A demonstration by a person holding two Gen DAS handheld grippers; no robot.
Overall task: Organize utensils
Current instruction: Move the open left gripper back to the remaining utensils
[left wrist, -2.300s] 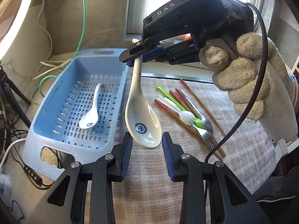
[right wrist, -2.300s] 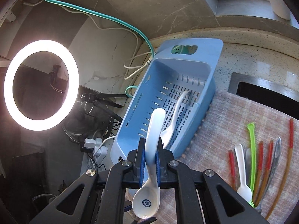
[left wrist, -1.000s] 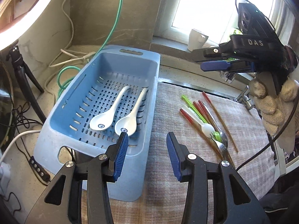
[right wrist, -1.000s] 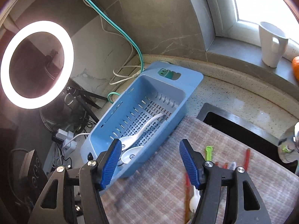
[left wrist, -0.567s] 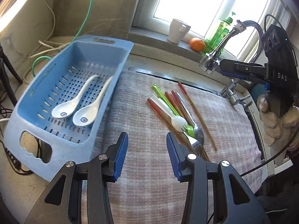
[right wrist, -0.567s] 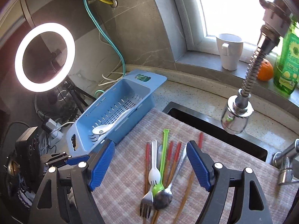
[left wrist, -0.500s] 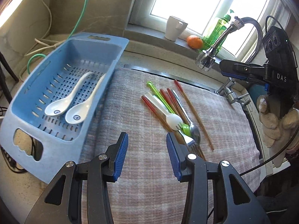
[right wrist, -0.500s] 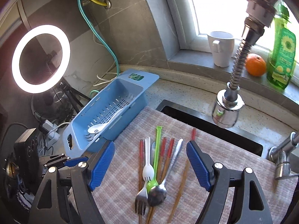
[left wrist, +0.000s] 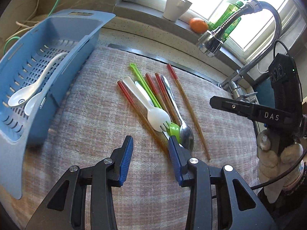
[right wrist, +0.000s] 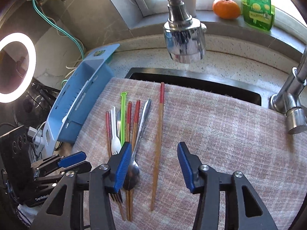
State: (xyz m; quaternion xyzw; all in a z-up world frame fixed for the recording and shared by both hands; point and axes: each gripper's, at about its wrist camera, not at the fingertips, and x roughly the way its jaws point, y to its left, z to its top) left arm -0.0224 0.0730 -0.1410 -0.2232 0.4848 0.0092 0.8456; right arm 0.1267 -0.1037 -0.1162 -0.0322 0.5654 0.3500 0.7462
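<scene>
Utensils lie in a bunch on a pink checked towel [left wrist: 96, 126]: a white plastic fork [left wrist: 147, 107], a green spoon [left wrist: 151, 95], a metal spoon [left wrist: 178, 113], red-tipped wooden chopsticks [left wrist: 184, 103] and a metal fork [right wrist: 116, 195]. Two white ceramic spoons [left wrist: 32, 88] lie in the blue basket [left wrist: 63, 30] at the left. My left gripper [left wrist: 150, 153] is open and empty just short of the bunch. My right gripper [right wrist: 154, 159] is open and empty above a lone chopstick [right wrist: 159, 134]; it also shows in the left wrist view [left wrist: 249, 109].
A chrome faucet head [right wrist: 184, 38] hangs over the sink's back edge, its base [right wrist: 289, 103] at the right. A white mug [left wrist: 176, 6], an orange [right wrist: 226, 7] and a green soap bottle [right wrist: 257, 3] stand on the window sill. A ring light [right wrist: 13, 67] and cables are at the left.
The right gripper let a white spoon go into the basket and both grippers drew back. Both have since swung right and closer to the utensils on the towel.
</scene>
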